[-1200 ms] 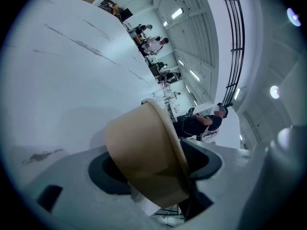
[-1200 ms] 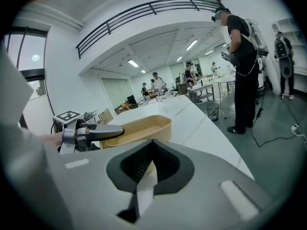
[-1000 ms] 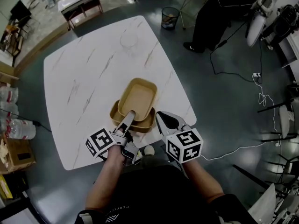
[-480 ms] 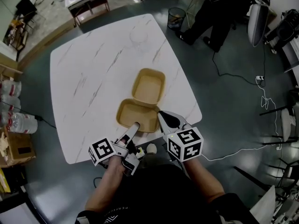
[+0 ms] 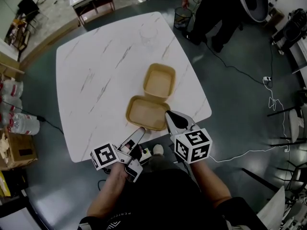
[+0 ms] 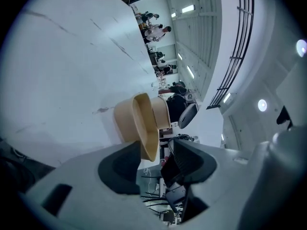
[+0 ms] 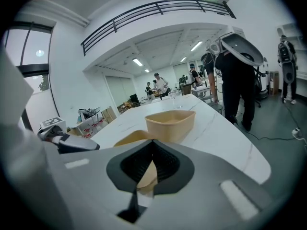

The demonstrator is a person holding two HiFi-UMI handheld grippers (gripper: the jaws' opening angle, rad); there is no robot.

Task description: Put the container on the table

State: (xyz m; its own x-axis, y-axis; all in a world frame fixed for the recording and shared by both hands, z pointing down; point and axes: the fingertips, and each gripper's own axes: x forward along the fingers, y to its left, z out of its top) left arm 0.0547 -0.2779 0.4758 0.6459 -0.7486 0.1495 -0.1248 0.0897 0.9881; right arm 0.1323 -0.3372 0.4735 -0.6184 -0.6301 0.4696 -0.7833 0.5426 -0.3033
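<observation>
Two tan tubs lie open side up on the white marble table [image 5: 96,90], touching edge to edge; whether they are joined I cannot tell. The near tub [image 5: 146,113] sits by the table's front edge, the far tub [image 5: 159,79] just beyond it. My right gripper [image 5: 171,116] is shut on the near tub's rim [image 7: 129,138], with the far tub [image 7: 170,123] straight ahead. My left gripper [image 5: 139,131] hangs just off the table's front edge, its jaws closing with nothing pressed between them [image 6: 156,157]. The near tub [image 6: 141,123] stands right ahead of its tips.
A clear glass [image 5: 148,32] stands at the table's far side. A person in black [image 5: 216,13] stands beyond the far right corner, beside a wire bin [image 5: 182,16]. Cables [image 5: 268,97] trail over the floor at right; water bottles [image 5: 17,123] and a cardboard box [image 5: 19,152] sit at left.
The tub that lay over the other one has come down on the table beyond it. My left gripper has let go and drawn back toward me off the table edge; the right keeps its grip.
</observation>
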